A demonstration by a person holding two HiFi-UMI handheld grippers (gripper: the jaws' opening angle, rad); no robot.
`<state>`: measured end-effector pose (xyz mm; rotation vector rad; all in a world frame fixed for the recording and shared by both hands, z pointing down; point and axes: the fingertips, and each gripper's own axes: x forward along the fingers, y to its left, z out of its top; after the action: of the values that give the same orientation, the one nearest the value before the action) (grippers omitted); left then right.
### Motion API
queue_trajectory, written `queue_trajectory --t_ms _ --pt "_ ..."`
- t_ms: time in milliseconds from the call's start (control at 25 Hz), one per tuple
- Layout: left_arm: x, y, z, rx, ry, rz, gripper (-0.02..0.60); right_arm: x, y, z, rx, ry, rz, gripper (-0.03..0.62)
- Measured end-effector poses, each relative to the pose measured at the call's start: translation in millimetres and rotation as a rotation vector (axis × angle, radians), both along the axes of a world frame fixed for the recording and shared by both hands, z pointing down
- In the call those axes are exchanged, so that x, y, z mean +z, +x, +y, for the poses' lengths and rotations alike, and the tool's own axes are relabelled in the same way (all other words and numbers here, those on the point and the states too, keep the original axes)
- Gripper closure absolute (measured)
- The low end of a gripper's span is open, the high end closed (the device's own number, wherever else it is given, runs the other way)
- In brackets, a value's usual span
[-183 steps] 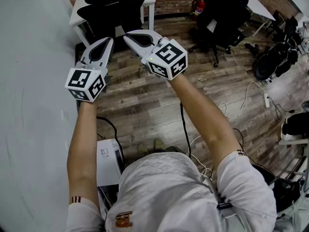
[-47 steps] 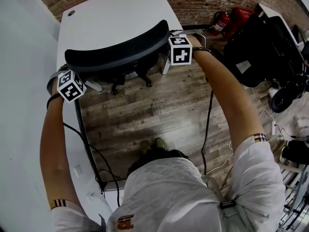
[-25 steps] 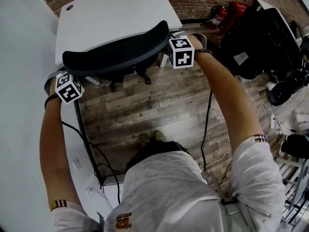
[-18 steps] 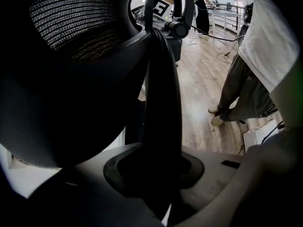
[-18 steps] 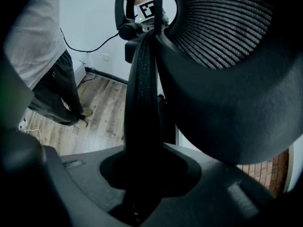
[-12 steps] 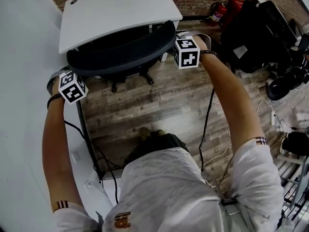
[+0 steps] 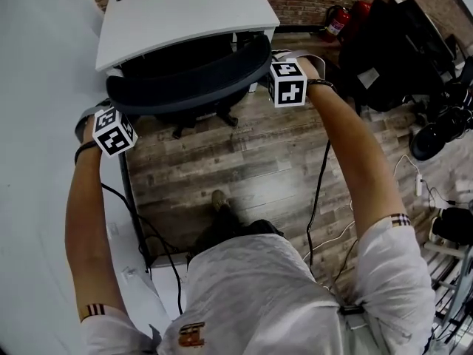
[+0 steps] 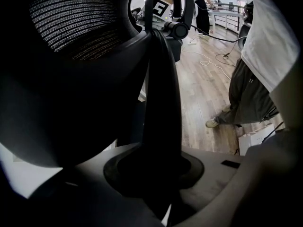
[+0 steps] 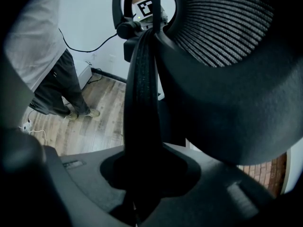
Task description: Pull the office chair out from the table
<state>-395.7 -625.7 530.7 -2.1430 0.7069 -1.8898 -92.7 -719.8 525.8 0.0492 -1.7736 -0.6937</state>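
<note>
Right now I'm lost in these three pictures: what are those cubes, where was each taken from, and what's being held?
No robot: a person holds a two-jaw gripper in each hand; the cubes are parts of those. The wide picture comes from a camera on the person's head, looking down at the floor. The two dark ones come from cameras riding on the grippers, looking along the jaws. The left gripper and the right gripper each clamp a side edge of the chair; the right jaws have just closed a little further on it. The chair stands at a white table.
</note>
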Motion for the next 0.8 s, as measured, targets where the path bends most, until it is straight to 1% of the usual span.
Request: queue_trajectory --t_ms 120,320,520,800 --pt "1 2 18 -0.006 -0.01 0.0 0.488 -3 6 19 -0.007 0.005 -0.002 0.497" --pt "-9 13 53 -0.003 0.015 -0.011 0.488 -6 12 59 -0.024 0.004 -0.006 0.499" --pt "-8 26 94 -0.008 0.018 -0.012 0.488 -2 26 97 -0.021 0.004 -0.002 0.499" --pt "-8 36 146 0.0 0.014 -0.006 0.488 -4 35 152 -0.018 -0.001 -0.001 0.499"
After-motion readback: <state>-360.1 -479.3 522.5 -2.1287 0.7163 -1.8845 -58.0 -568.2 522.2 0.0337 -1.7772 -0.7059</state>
